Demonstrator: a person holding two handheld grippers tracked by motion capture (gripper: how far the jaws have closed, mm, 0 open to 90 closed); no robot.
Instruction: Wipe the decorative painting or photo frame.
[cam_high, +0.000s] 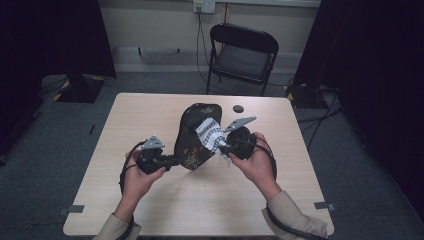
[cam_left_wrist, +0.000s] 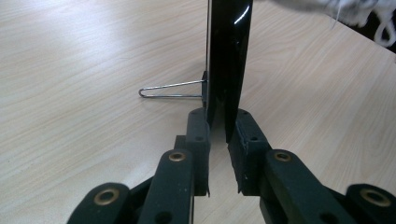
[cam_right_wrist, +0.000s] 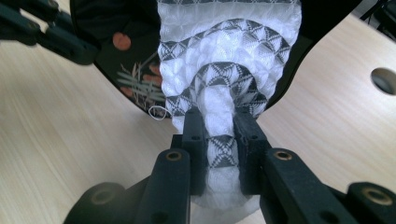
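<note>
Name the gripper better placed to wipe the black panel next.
Right. The right gripper is shut on the patterned cloth, which lies against the black panel; the left gripper steadies the panel's edge.

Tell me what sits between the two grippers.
In the high view, a black decorated panel stands between the left gripper and right gripper, with patterned white cloth against it.

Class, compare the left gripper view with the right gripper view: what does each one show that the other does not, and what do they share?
Left gripper view alone: the black board seen edge-on, clamped between the left tool jaws, and a thin wire stand jutting from its back over the table.

Right gripper view alone: the board's painted face with red dots and leaves, the right tool gripping the white patterned cloth against it, and a round hole in the table.

Shared: the board, the cloth, and the pale wooden table.
</note>
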